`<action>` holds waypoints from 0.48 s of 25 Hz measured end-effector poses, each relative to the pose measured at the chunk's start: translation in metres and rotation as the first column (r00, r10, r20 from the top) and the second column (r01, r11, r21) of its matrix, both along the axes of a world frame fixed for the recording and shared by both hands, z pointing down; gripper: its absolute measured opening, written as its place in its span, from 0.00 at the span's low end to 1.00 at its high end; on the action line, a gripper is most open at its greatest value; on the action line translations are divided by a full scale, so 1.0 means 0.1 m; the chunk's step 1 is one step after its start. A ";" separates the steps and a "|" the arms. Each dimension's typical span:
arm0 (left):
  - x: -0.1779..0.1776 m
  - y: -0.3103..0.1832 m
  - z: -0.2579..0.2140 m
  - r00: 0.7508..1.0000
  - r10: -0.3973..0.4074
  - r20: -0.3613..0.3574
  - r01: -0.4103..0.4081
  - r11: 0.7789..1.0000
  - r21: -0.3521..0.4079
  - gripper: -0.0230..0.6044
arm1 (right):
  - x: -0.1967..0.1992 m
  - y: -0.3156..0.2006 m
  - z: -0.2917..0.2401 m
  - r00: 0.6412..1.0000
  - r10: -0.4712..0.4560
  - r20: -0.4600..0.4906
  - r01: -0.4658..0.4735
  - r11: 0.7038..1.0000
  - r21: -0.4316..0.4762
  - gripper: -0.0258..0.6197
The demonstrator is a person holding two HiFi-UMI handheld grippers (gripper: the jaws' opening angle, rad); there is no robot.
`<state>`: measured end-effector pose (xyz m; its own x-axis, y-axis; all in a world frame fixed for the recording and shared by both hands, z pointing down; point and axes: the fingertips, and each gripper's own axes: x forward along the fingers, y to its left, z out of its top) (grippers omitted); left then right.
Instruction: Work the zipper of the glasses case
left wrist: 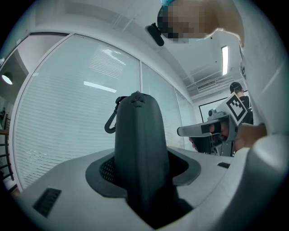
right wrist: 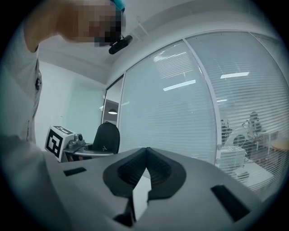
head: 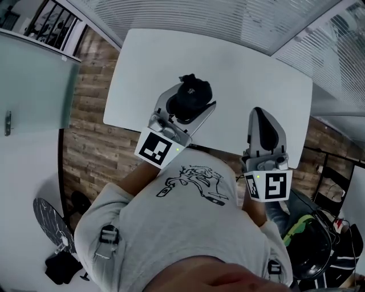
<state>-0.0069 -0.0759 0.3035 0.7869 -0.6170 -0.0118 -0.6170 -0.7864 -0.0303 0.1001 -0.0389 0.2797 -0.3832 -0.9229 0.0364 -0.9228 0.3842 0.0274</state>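
Observation:
My left gripper (head: 190,107) is shut on a black glasses case (head: 191,93) and holds it over the near edge of the white table (head: 228,63). In the left gripper view the case (left wrist: 137,149) stands upright between the jaws, with a black clip (left wrist: 110,122) hanging at its top left. The zipper does not show clearly. My right gripper (head: 258,117) hovers to the right at the table edge, apart from the case. Its jaws (right wrist: 146,152) are shut with nothing between them. The right gripper view shows the case (right wrist: 107,137) off to the left.
The table runs away from me toward glass walls with blinds (head: 217,17). A frosted glass door (head: 28,85) stands at the left over a wood-plank floor (head: 91,154). A dark bag and gear (head: 311,242) lie at the lower right, and a black stand base (head: 51,222) at the lower left.

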 end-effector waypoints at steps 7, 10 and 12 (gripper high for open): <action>0.06 -0.33 0.07 0.999 0.028 0.019 -0.028 1.000 -0.001 0.44 | 0.03 -0.31 0.03 1.000 0.018 0.017 -0.018 1.000 -0.001 0.05; 0.06 -0.34 0.08 0.999 0.025 0.022 -0.025 1.000 -0.005 0.44 | 0.04 -0.32 0.02 1.000 0.018 0.020 -0.018 1.000 0.000 0.05; 0.07 -0.34 0.09 0.999 0.023 0.030 -0.023 1.000 -0.001 0.44 | 0.04 -0.33 0.01 1.000 0.013 0.028 -0.013 1.000 0.004 0.05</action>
<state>0.0001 -0.1099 0.3122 0.8010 -0.5986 0.0124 -0.5975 -0.8005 -0.0478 0.1037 -0.0719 0.2808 -0.3716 -0.9281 0.0224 -0.9283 0.3718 0.0032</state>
